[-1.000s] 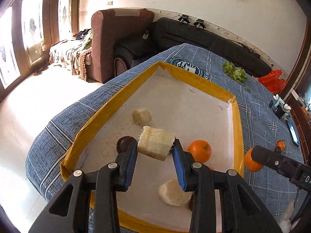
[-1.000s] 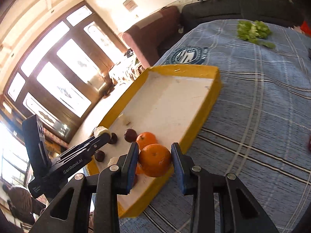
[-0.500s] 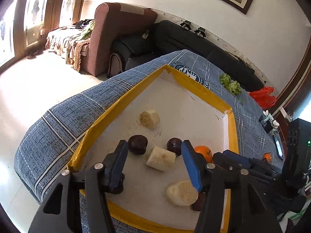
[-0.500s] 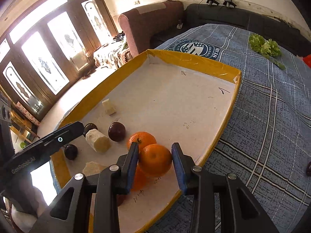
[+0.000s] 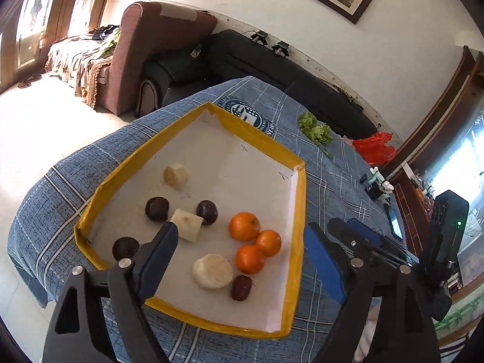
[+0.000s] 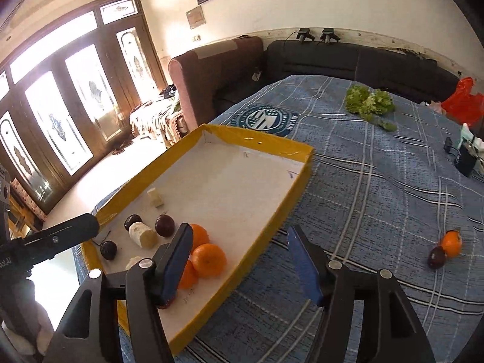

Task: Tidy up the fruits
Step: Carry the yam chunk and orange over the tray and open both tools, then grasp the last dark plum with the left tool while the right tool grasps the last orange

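Left wrist view: left gripper [image 5: 242, 257] spread wide, jaws just been opening, nothing pinched. Below it the yellow-rimmed tray [image 5: 298, 211] on the blue plaid cloth [image 5: 60, 187] holds 3 oranges [image 5: 244, 226], 4 dark plums [image 5: 157, 208] and 3 pale peeled chunks [image 5: 187, 224].

Right wrist view: right gripper [image 6: 239, 261] spread, jaws just been opening, empty; released orange [image 6: 208, 259] rests in the tray. 1 orange [image 6: 451, 243] touching 1 plum [image 6: 436, 257] lies on the cloth, well apart.

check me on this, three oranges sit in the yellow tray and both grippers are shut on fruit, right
Not quite: the three oranges do sit in the yellow tray, but the left gripper and right gripper are open and empty, jaws just opened. Both wrist views show it.
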`<state>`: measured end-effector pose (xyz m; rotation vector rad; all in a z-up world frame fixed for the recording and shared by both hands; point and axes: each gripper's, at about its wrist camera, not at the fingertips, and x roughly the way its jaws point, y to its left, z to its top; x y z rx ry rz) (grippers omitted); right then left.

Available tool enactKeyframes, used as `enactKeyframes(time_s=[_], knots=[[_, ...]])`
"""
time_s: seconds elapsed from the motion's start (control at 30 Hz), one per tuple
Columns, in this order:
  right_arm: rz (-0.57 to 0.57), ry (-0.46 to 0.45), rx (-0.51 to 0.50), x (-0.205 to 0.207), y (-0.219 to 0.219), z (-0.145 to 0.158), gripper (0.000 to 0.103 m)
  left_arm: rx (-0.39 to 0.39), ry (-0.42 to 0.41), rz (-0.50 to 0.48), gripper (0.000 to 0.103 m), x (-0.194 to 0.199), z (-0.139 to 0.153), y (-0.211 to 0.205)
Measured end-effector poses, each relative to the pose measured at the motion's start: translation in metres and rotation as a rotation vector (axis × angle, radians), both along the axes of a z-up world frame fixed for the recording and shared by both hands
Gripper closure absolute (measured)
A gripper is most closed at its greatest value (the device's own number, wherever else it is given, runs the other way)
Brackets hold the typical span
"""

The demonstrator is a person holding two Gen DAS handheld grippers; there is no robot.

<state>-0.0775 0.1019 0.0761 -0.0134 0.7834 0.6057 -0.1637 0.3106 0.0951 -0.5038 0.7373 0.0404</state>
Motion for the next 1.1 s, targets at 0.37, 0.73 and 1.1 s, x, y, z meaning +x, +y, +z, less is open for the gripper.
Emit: enactKeyframes(time_s=[0.37, 0.73, 1.1], knots=[[-0.327, 0.022, 0.050, 0.016, -0.170, 0.006, 0.032, 0.021, 0.018, -0.158, 0.017, 0.008, 0.007, -0.065], [-0.461, 0.139, 0.073, 0.056, -0.234, -0.030, 0.032, 0.086, 0.058, -0.353, 0.017, 0.022, -0.008, -0.141], [-0.486, 0.184, 0.063, 0.087, -0.226, -0.057, 0.034, 0.134, 0.106, -0.402, 0.017, 0.042, -0.025, -0.171]])
